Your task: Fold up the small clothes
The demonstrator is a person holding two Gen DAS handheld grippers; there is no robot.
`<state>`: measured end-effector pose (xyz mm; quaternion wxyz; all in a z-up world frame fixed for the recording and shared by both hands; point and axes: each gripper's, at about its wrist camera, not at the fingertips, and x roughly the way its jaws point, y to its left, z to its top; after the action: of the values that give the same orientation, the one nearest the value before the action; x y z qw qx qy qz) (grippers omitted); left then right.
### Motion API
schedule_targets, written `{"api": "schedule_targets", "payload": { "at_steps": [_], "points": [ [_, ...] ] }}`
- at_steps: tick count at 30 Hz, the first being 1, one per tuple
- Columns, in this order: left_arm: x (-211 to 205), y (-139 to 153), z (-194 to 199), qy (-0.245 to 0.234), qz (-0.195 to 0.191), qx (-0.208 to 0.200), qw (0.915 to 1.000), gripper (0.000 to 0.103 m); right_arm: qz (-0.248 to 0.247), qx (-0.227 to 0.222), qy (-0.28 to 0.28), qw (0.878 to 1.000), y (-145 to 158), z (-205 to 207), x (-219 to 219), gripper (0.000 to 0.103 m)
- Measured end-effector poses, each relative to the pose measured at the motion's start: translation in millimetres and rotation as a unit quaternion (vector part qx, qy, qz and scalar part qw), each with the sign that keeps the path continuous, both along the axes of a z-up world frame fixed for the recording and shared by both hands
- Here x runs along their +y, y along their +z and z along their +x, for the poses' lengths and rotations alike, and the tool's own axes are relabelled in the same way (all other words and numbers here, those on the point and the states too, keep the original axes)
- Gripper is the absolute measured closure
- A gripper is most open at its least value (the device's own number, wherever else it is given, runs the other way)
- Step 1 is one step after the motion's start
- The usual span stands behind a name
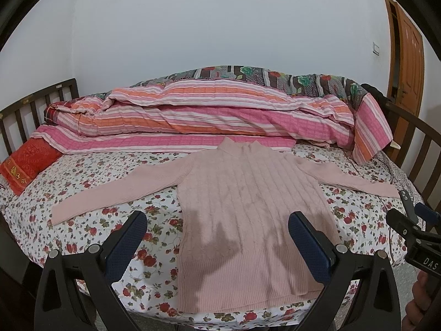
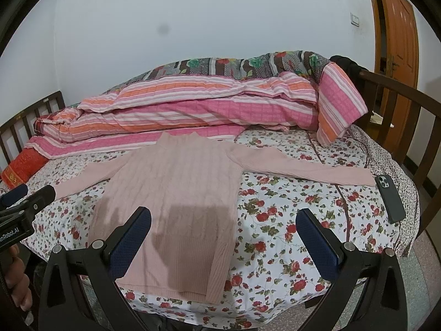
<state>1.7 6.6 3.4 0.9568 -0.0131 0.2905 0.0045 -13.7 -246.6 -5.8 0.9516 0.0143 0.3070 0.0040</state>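
A pale pink knitted sweater (image 1: 248, 207) (image 2: 176, 193) lies flat on the floral bedsheet, collar toward the quilt, both sleeves spread out sideways. My left gripper (image 1: 217, 220) hovers open above the sweater's lower body, its blue-padded fingers (image 1: 129, 237) wide apart and holding nothing. My right gripper (image 2: 223, 220) is open too, above the sweater's right hem edge and the bare sheet beside it. Each gripper shows at the edge of the other's view: the right gripper (image 1: 413, 220) at the right, the left gripper (image 2: 24, 195) at the left.
A rolled pink and orange striped quilt (image 1: 220, 113) lies behind the sweater. A red pillow (image 1: 24, 165) sits far left. A dark phone (image 2: 390, 197) lies by the right sleeve end. Dark wooden rails (image 2: 408, 104) bound the bed; a wooden door (image 2: 397, 27) stands at right.
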Motion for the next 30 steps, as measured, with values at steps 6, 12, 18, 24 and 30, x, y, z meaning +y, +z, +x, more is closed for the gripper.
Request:
{"api": "schedule_targets", "payload": {
  "at_steps": [6, 12, 18, 24, 30],
  "points": [
    [0.5, 1.3, -0.5, 0.000, -0.001, -0.002, 1.0000, 0.000, 0.000, -0.001, 0.000, 1.000, 0.1, -0.2, 0.4, 0.000],
    [0.7, 2.8, -0.8, 0.000, -0.001, -0.002, 1.0000, 0.000, 0.001, 0.000, 0.000, 1.000, 0.5, -0.3, 1.0, 0.000],
    [0.0, 3.7, -0.5, -0.002, -0.003, -0.003, 1.0000, 0.000, 0.001, 0.000, -0.001, 1.000, 1.0, -0.6, 1.7, 0.000],
    [2.3, 0.4, 3.4, -0.003, -0.006, -0.003, 1.0000, 0.000, -0.003, 0.004, 0.001, 1.000, -1.5, 3.7, 9.0, 0.000],
    [16.1, -13.5, 20.6, 0.003, -0.005, -0.003, 1.0000, 0.000, -0.017, 0.006, 0.007, 1.000, -12.4, 17.9, 19.4, 0.000]
  ]
}}
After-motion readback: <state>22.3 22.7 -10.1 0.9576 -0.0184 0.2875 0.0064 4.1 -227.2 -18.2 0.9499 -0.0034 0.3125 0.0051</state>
